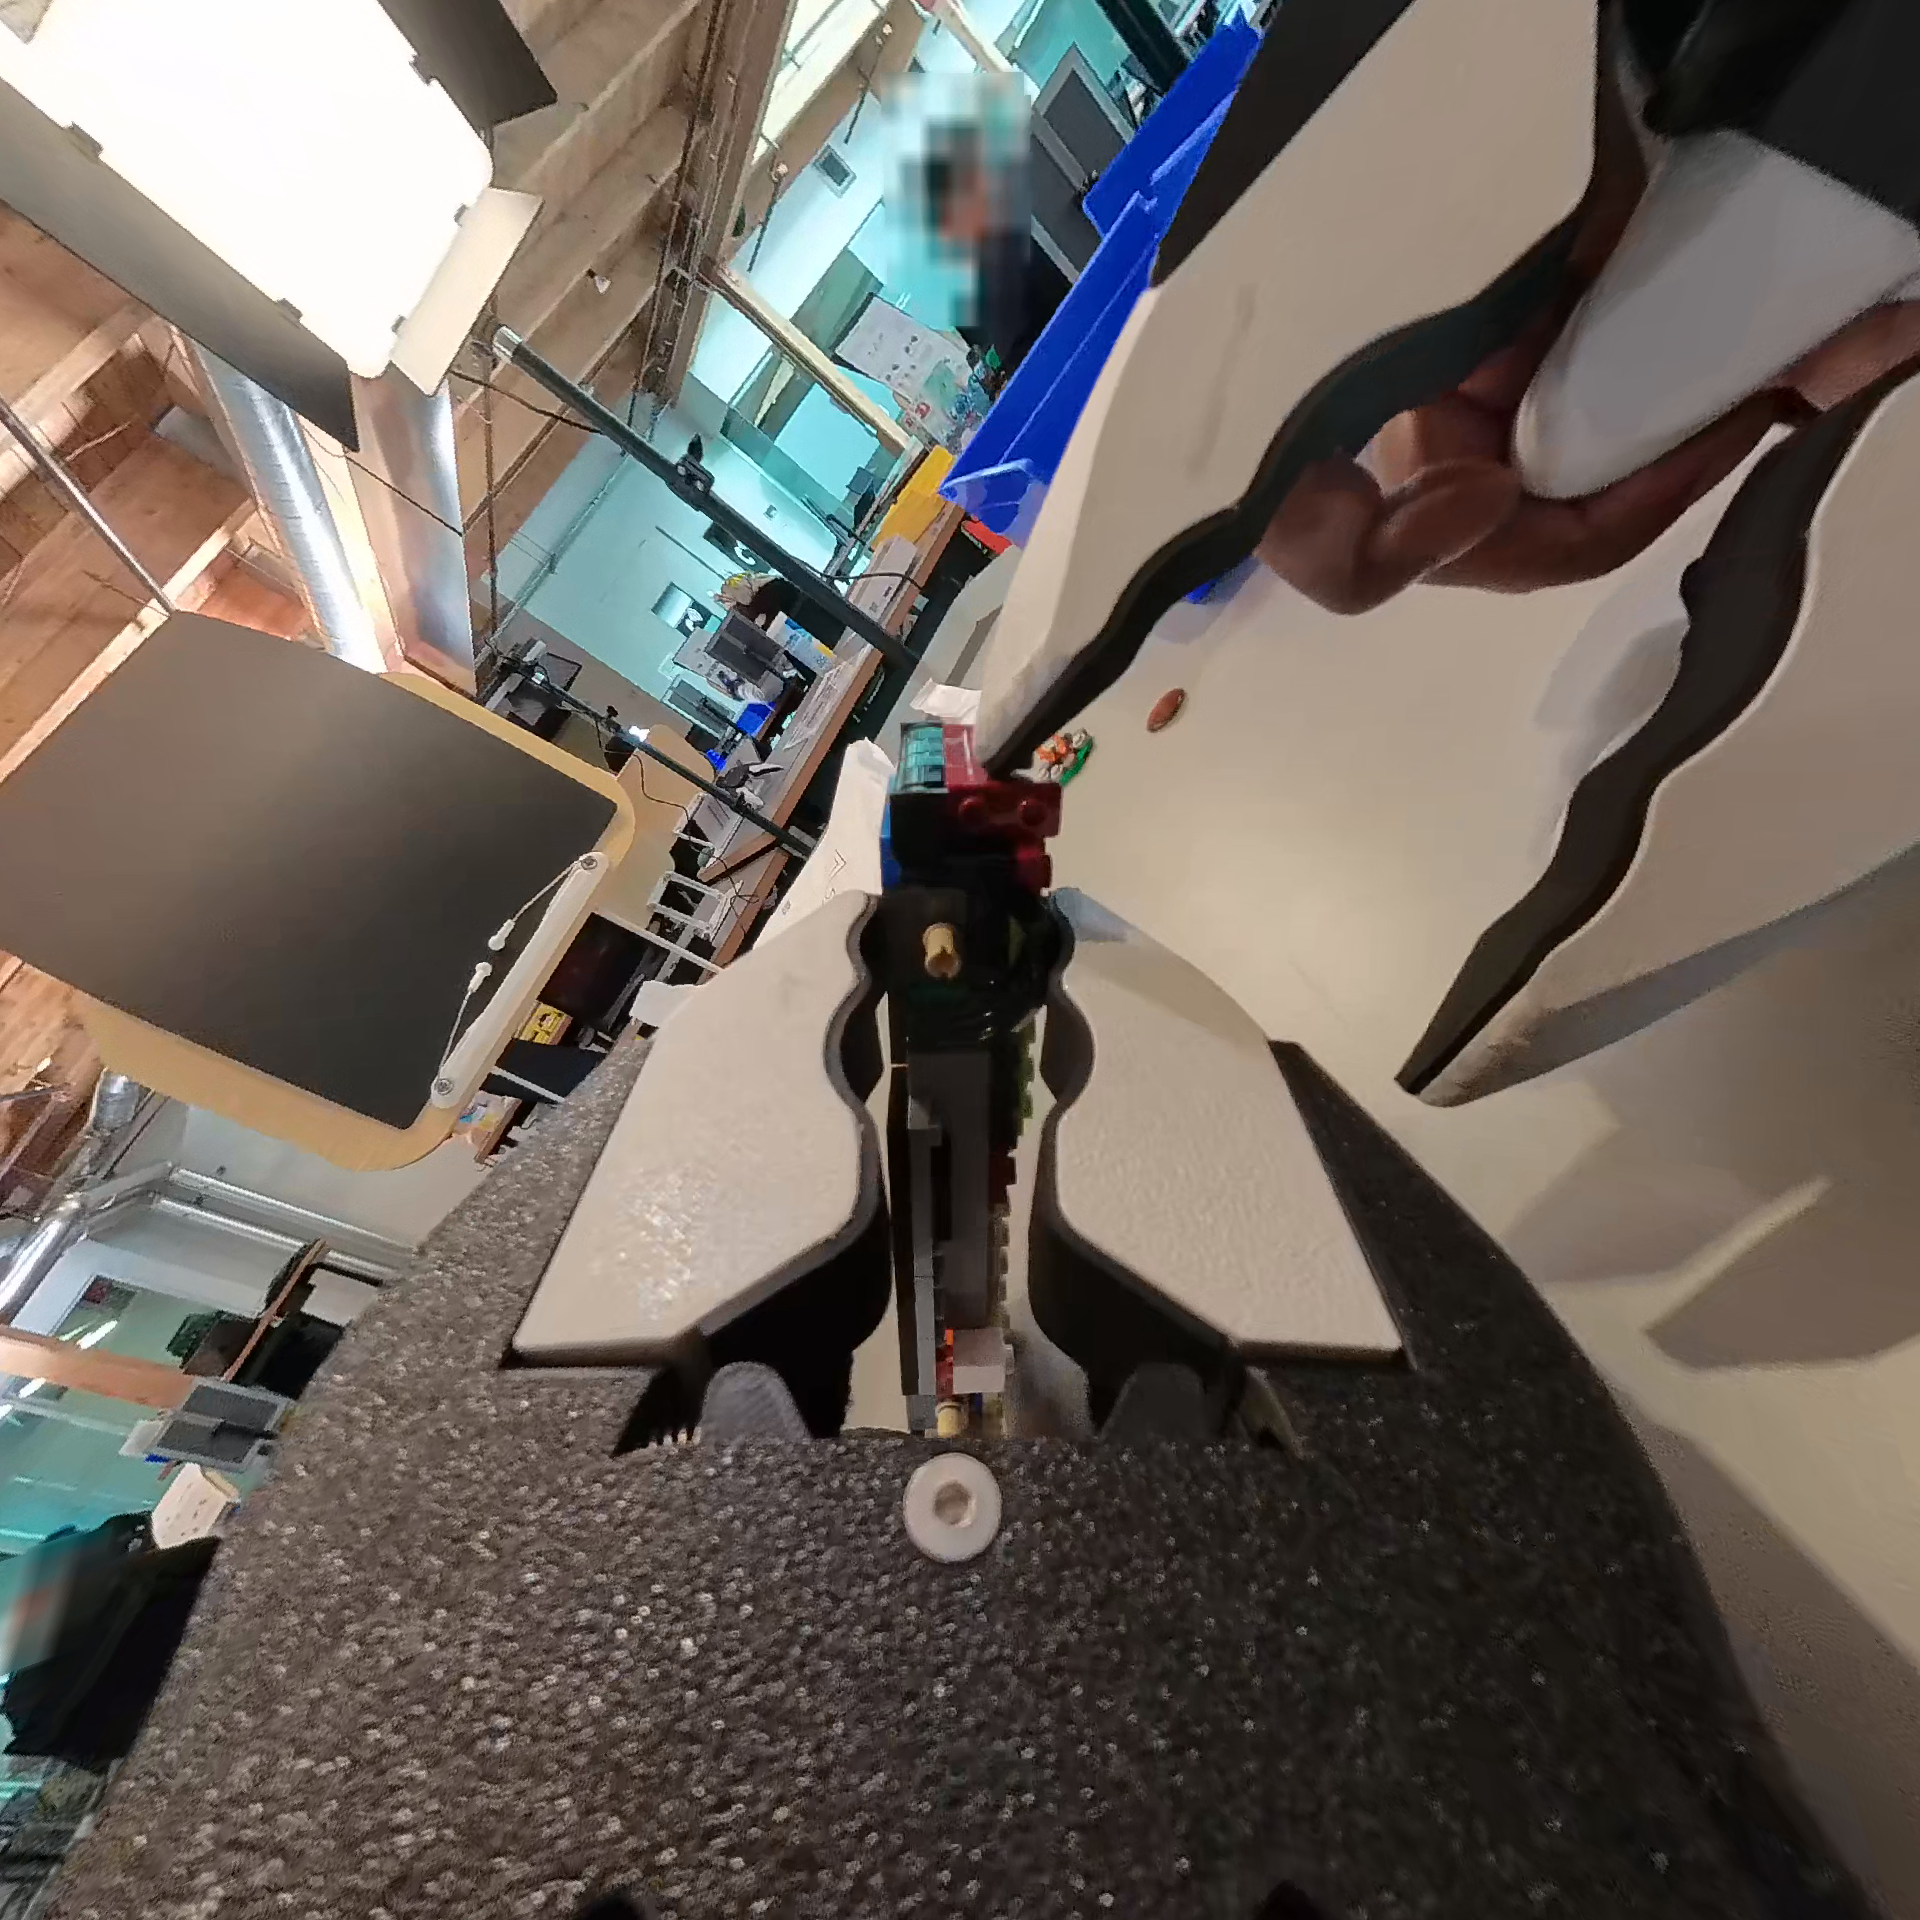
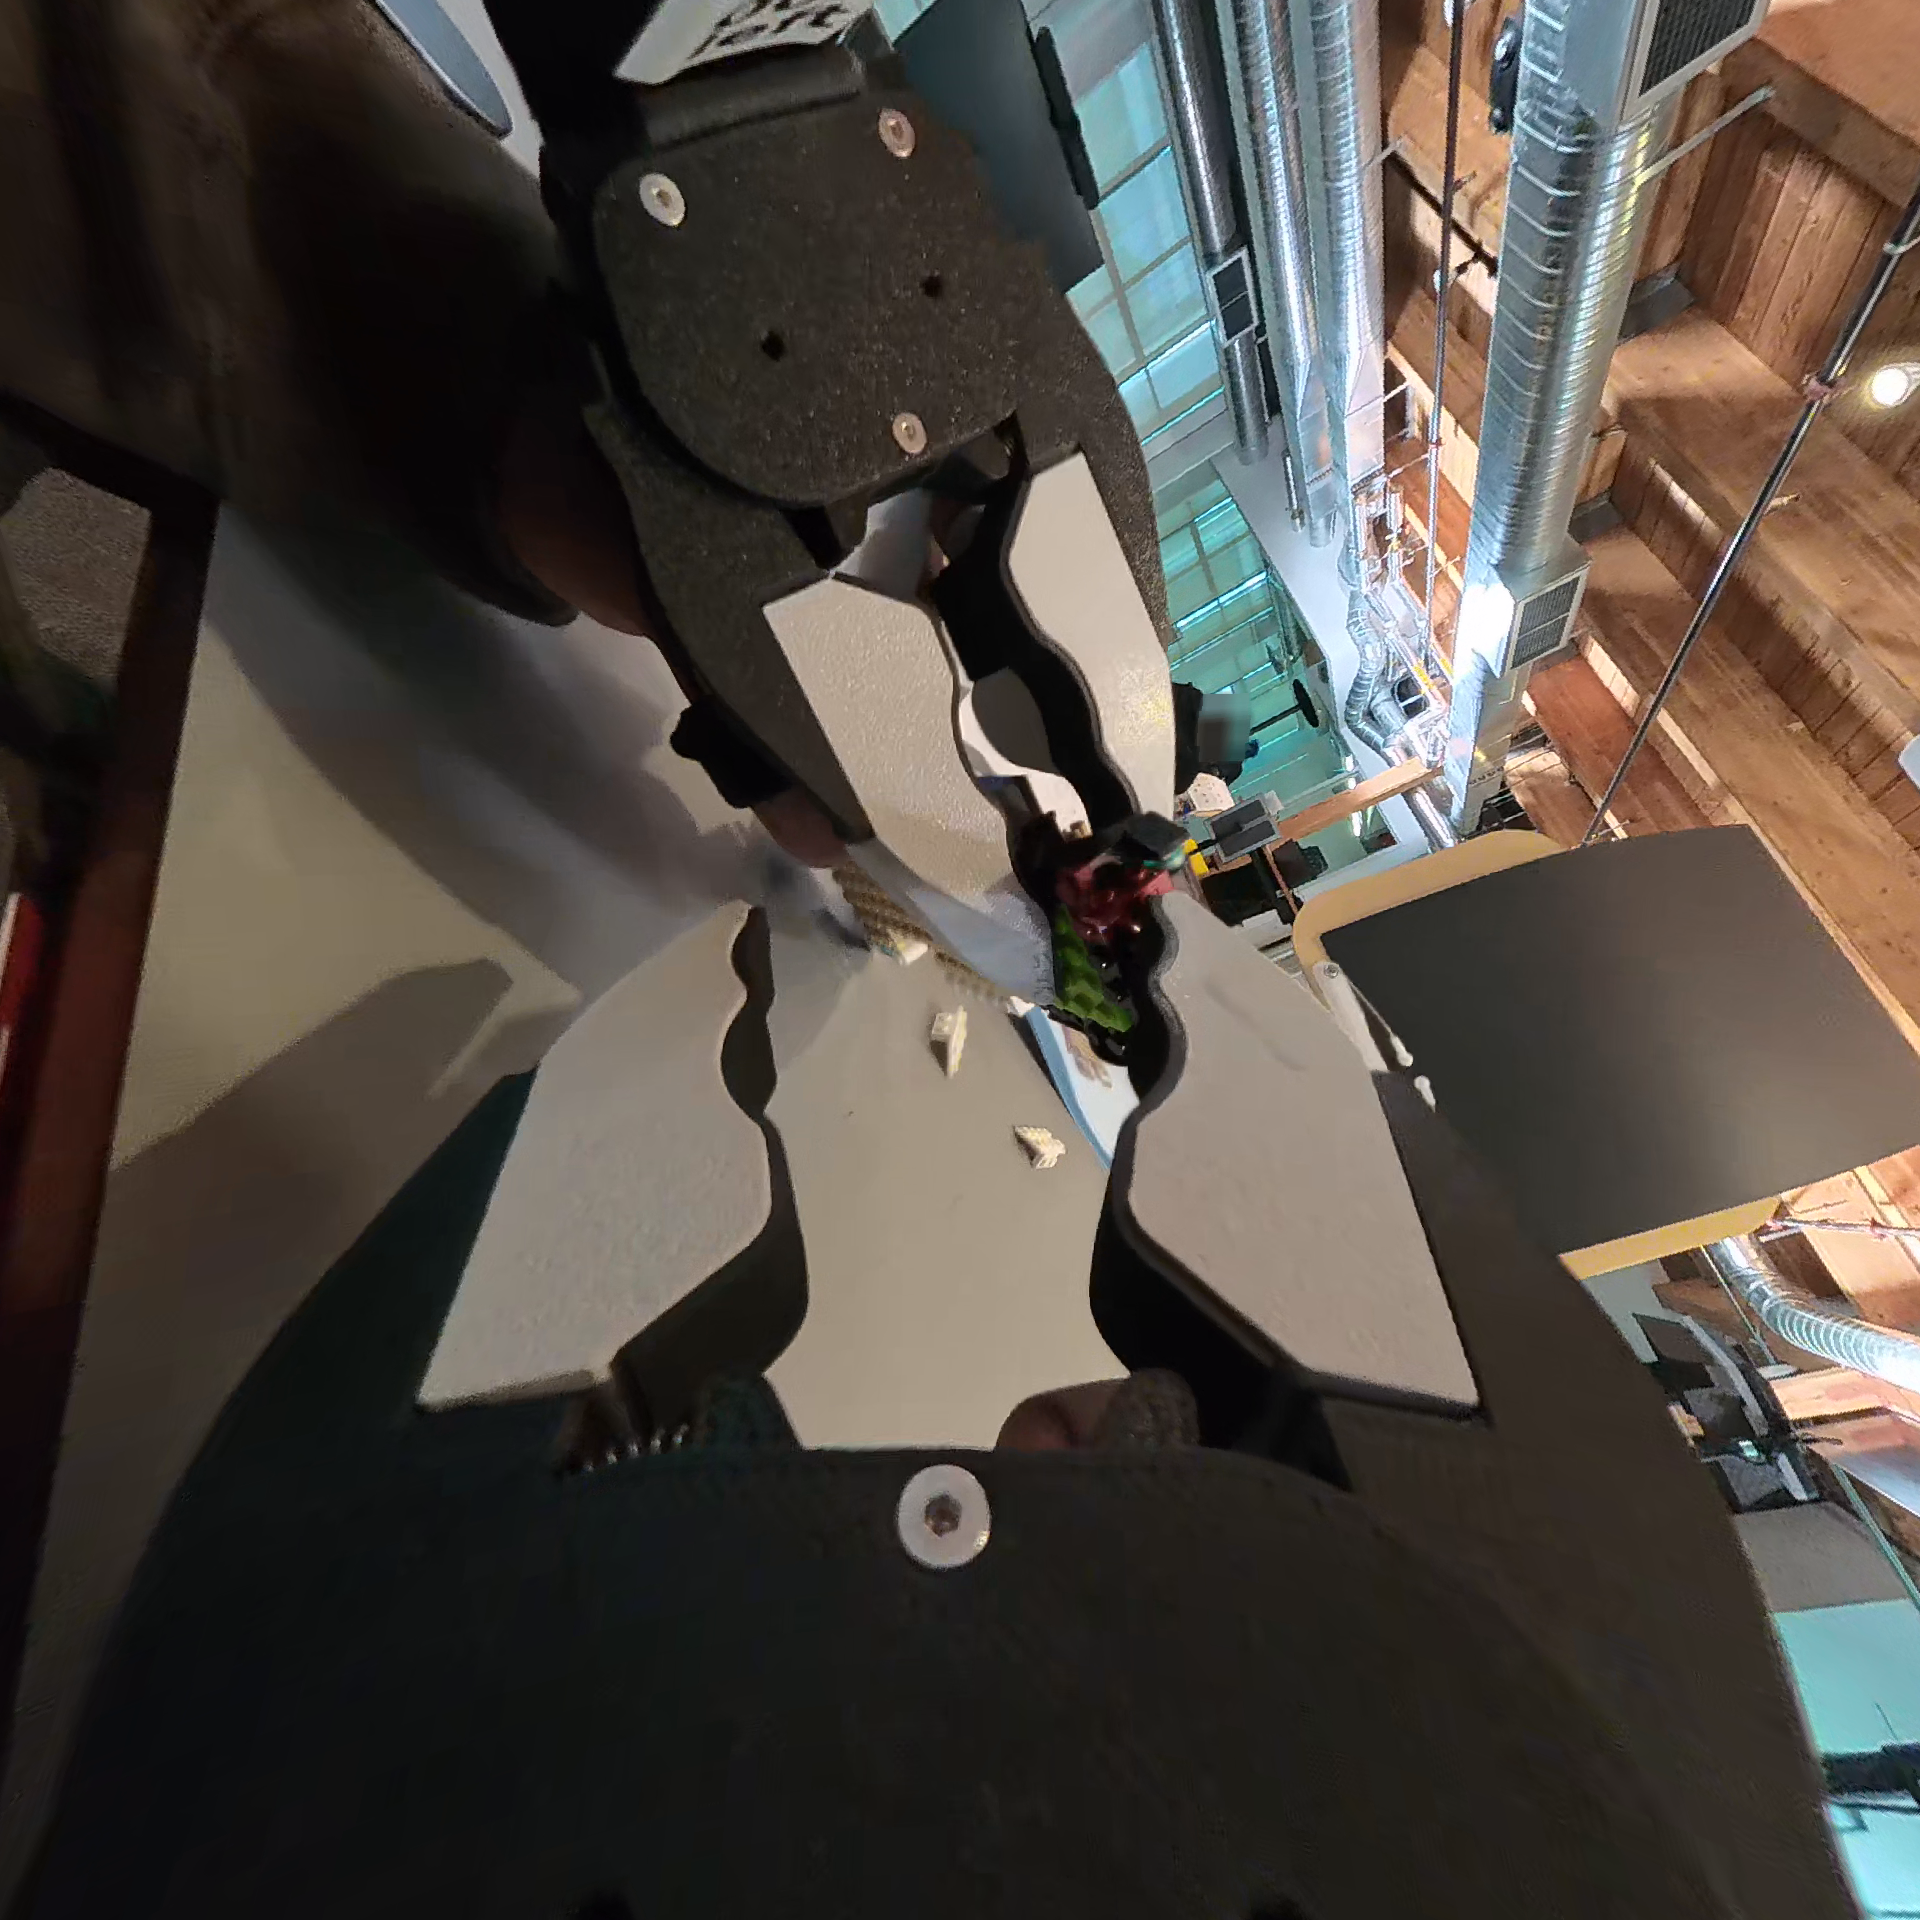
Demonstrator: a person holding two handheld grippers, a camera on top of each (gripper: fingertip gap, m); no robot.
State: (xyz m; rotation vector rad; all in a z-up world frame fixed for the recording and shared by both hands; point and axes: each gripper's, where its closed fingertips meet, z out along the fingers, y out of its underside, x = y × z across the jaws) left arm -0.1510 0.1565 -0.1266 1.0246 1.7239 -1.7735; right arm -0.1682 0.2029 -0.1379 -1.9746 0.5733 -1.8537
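My left gripper (image 1: 961, 914) is shut on a small toy-brick model (image 1: 971, 831) made of black, dark red and green pieces, with a tan peg on its side. The model stands out past the fingertips, held above the white table (image 1: 1351, 883). In the right wrist view the left gripper (image 2: 1070, 847) comes in from the top with the model (image 2: 1101, 899) in its pads. My right gripper (image 2: 956, 914) is open wide. One of its fingertips (image 2: 1179, 914) rests against the model's dark red end, and the other stands apart over the table. It also shows in the left wrist view (image 1: 1210, 925).
Loose small pieces lie on the table (image 2: 914, 1247): two white bricks (image 2: 948, 1039) (image 2: 1039, 1148), a tan studded plate (image 2: 883, 920), a brown round piece (image 1: 1166, 712) and an orange-green bit (image 1: 1070, 750). Blue bins (image 1: 1101, 312) stand at the table's far side. A hand (image 1: 1455, 520) holds the right gripper. The tips of one gripper are about 5 centimetres away from the tips of the other.
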